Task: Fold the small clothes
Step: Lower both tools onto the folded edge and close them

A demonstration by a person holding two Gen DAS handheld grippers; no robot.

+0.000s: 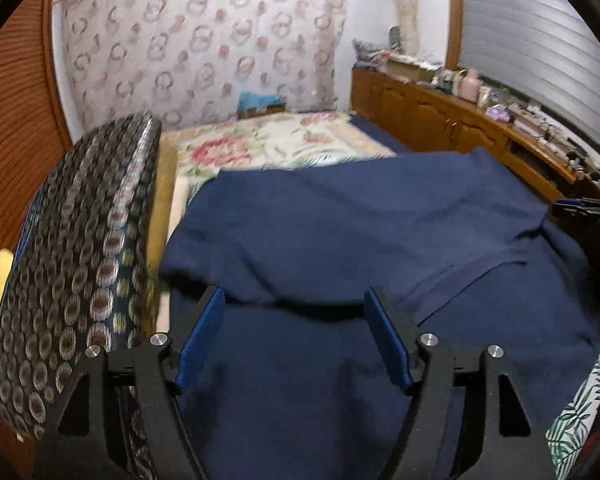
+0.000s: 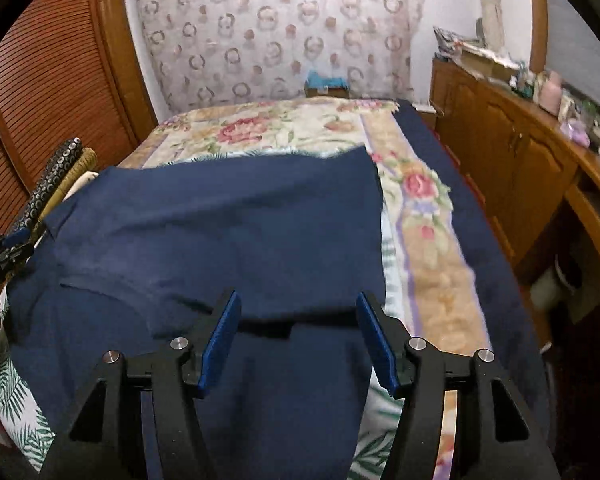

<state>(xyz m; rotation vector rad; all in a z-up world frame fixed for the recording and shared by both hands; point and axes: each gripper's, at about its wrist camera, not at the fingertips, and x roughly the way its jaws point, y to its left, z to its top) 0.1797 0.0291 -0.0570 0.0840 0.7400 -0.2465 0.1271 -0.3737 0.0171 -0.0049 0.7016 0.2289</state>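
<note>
While both grippers hang over the near edge of the navy shirt, neither one has hold of anything: the left gripper has its jaws spread wide with just cloth below them, and the right gripper is the same, jaws apart and no pinch on the fabric. The shirt lies on the bed, top half already flopped over toward us so there's a doubled layer with a loose folded edge running right across between the two sets of blue pads. My guess is the step now is getting a fresh grip for the next fold, so I'd go for that folded edge, both sides at once, and catch both layers, not just the top one. Keep the two grips level with each other or the fold comes out crooked. On the left there's a patterned cushion sitting close beside the shirt, so watch that side doesn't snag. Some wrinkles near the collar seam could do with a smooth before folding again, honestly.
</note>
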